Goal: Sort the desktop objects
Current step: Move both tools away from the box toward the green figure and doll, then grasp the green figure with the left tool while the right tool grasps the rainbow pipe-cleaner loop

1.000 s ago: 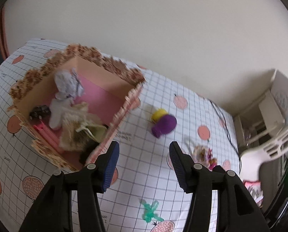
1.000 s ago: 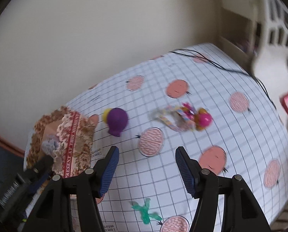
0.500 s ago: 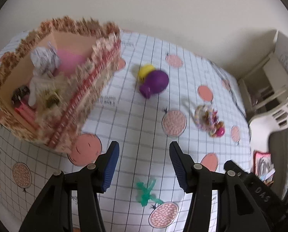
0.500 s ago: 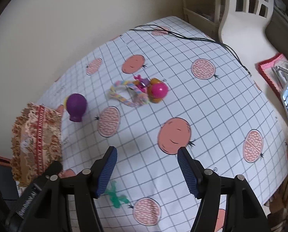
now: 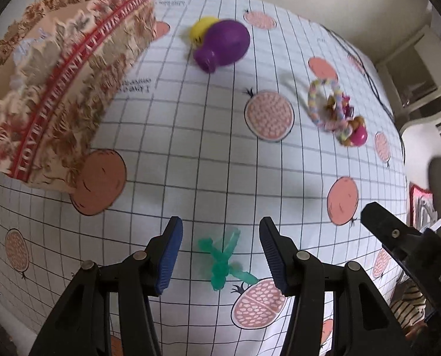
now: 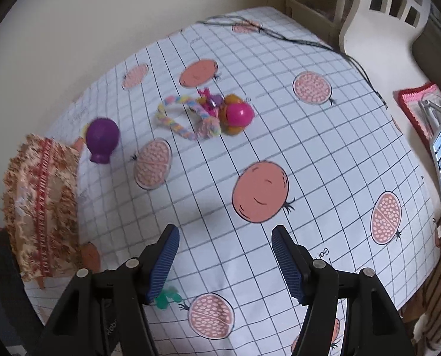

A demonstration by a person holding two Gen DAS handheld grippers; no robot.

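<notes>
Left wrist view: the left gripper (image 5: 220,255) points down at the tablecloth (image 5: 191,154), and its jaws stand apart, holding nothing. Between the blue pads (image 5: 168,259) lies a small green toy (image 5: 222,256), flat on the cloth; the pads do not touch it. Farther, at the left, stands the box (image 5: 63,89) with a brown lace pattern and a red band. Beyond it, near the far edge, lies a purple bulb (image 5: 225,44) on its side, with a yellow thing (image 5: 201,28) just behind it. To the right of these lies a braided ring (image 5: 327,106) with a pink ball (image 5: 358,136) touching it. At the right edge shows part of the other gripper.

In the right wrist view the right gripper (image 6: 225,264) also points down, and its jaws have just been opening; nothing is between them, only bare cloth. The green toy shows just beside its left finger (image 6: 161,264), partly hidden. The ring and the ball lie well ahead.
</notes>
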